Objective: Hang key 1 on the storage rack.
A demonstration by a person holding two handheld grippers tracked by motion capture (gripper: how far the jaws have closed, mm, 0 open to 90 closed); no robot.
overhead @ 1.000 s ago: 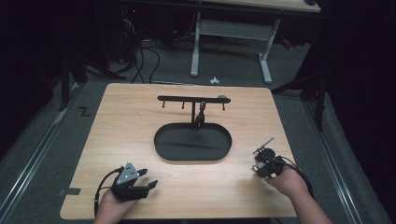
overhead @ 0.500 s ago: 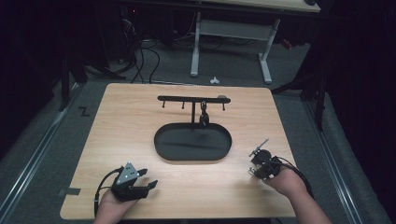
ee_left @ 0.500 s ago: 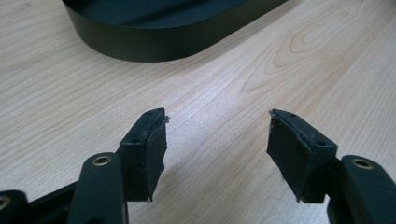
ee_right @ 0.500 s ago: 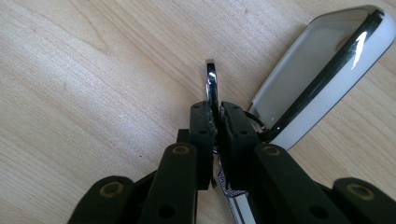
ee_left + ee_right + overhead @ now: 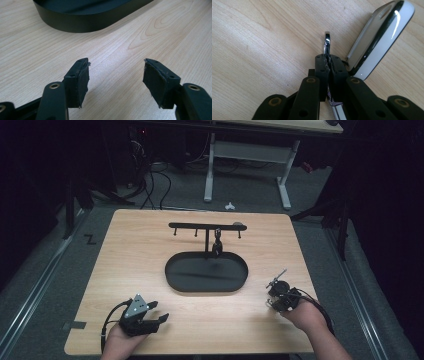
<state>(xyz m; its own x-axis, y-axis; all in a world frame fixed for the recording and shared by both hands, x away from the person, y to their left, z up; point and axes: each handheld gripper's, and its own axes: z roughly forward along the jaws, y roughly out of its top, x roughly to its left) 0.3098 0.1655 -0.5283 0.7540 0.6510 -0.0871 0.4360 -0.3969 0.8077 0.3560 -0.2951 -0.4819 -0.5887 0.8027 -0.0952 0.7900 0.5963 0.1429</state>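
1. right gripper [image 5: 329,62] has just clamped on a thin metal ring [image 5: 327,43], keyfob [image 5: 382,37] alongside on table [image 5: 150,250], ready for lifting.
2. left gripper [image 5: 116,82] idle, jaws wide, empty, near tray [image 5: 82,22].
3. hook rack [image 5: 207,226] behind the tray: likely destination.

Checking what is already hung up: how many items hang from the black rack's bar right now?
1: a small dark item hangs from the rack bar, just right of its post, above the oval tray. The other pegs look bare, though the high view is small.
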